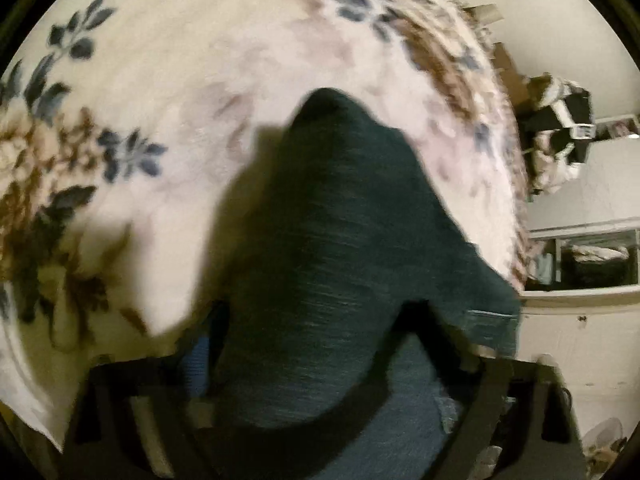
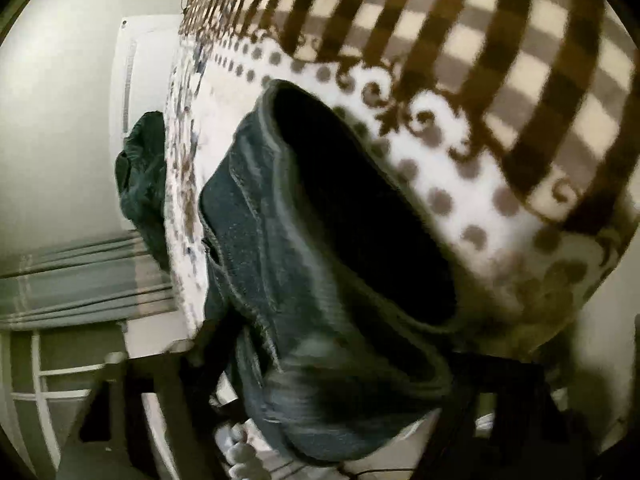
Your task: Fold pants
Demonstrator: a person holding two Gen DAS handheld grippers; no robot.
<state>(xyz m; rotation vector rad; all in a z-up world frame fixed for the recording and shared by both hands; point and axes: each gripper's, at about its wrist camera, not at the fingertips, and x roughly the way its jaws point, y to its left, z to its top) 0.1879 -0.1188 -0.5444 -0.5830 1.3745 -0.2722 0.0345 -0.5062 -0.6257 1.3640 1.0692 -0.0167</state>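
Hanging fwd from both tools: pants [image 1: 332, 220]. Your L gripper [image 1: 320, 360] and R gripper [image 2: 332, 392] each clamp denim; long axis runs away from you.

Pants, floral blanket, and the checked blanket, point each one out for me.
pants [image 1: 320, 220]: left wrist view, middle of the dark denim.
floral blanket [image 1: 160, 60]: left wrist view, pale bare patch.
checked blanket [image 2: 500, 40]: right wrist view, brown checks.
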